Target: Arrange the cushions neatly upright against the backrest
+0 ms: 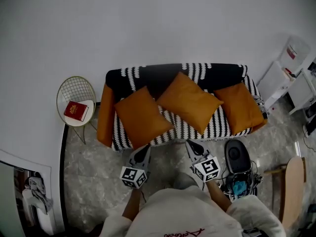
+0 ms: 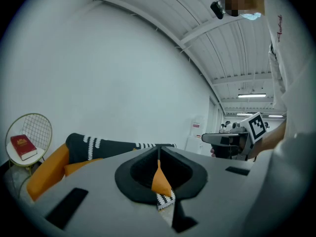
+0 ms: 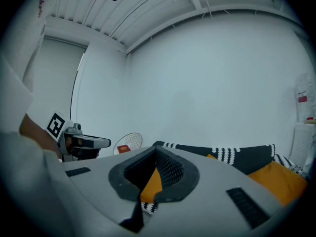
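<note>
White wall [image 1: 148, 23] and grey marbled floor [image 1: 98, 172]; sofa [image 1: 217, 126] in a black-and-white striped cover set against that wall. Three orange cushions on the seat, none square: left cushion [image 1: 140, 116] slumped toward the seat's front edge; middle cushion [image 1: 188, 101] stood on a corner against the backrest [image 1: 217, 73], touching the left one; right cushion [image 1: 241, 107] tilted by the far arm. Left gripper [image 1: 145, 151] and right gripper [image 1: 190, 143] roughly level, just short of the seat front, apart from every cushion; fingers of both pressed together, nothing held, only orange fabric and striped cover visible beyond them.

Probably the approach, no cushion yet taken. Possible trouble from here: with fingers closed, a nudge instead of a pinch, sending the left cushion off the front edge; a pinch too deep, catching the loose cover and dragging it askew; a grip on one corner only, leaving the soft cushion to fold and flop; shifting the left cushion while against the middle one, toppling both. Black device [image 1: 238, 156] and cables on the floor at the right, a likely snag for a foot.

Writing: red book [image 1: 75, 111] on the wire stand [image 1: 76, 77], gold emblem, title unreadable; square markers on both grippers; red script on the shirt [image 1: 187, 214], cut off at the lower edge; red label [image 1: 291, 52] on the white unit [image 1: 276, 80], too small to read.
</note>
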Available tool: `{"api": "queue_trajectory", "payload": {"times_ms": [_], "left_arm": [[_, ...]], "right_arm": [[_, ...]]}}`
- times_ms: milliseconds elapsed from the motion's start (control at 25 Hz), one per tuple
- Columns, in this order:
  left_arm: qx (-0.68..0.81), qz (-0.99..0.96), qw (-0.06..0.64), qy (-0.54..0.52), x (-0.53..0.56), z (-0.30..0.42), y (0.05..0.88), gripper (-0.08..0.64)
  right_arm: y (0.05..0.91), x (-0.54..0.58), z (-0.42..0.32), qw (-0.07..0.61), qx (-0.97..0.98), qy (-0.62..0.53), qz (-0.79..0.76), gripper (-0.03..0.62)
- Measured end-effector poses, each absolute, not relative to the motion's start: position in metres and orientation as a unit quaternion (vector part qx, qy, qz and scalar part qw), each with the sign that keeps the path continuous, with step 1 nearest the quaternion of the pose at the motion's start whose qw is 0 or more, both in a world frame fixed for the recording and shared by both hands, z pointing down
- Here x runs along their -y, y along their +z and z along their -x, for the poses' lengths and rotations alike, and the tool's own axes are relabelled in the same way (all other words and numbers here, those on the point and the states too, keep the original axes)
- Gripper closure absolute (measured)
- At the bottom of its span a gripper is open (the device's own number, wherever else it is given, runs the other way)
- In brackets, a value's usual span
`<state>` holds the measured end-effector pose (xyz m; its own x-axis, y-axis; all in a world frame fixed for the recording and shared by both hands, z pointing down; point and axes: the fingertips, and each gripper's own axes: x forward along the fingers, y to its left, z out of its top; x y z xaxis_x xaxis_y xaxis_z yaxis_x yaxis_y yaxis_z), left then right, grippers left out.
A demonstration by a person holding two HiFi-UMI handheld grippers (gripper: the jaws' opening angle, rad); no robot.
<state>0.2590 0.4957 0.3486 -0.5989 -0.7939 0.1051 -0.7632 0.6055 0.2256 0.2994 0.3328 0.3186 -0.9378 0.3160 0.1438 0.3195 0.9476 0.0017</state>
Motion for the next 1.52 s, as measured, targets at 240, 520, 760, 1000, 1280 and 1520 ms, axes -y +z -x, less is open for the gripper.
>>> {"api": "queue_trajectory", "payload": {"times_ms": [240,520,760,1000,1280,1520], "left_arm": [[0.891,-0.436,0.1,-0.081,-0.5,-0.247,0.352,0.52],[0.9,-0.42,0.093,-0.076,-0.511,-0.216,0.349,0.52],[0.906,-0.407,0.096,-0.07,-0.509,-0.18,0.353,0.52],[0.92,-0.373,0.096,-0.071,-0.517,-0.144,0.348,0.52],[0.948,-0.29,0.106,-0.076,-0.557,-0.093,0.35,0.52],[0.962,-0.237,0.104,-0.083,-0.573,-0.044,0.348,0.52]], "right_arm": [[0.317,-0.341,-0.28,0.068,0.983,-0.014,0.168,0.566],[0.316,-0.35,-0.243,0.061,0.98,-0.014,0.187,0.566],[0.32,-0.35,-0.199,0.057,0.978,-0.005,0.203,0.566],[0.321,-0.362,-0.15,0.061,0.967,-0.006,0.247,0.566],[0.324,-0.397,-0.071,0.069,0.944,-0.001,0.324,0.566],[0.323,-0.406,-0.008,0.073,0.929,0.001,0.364,0.566]]}}
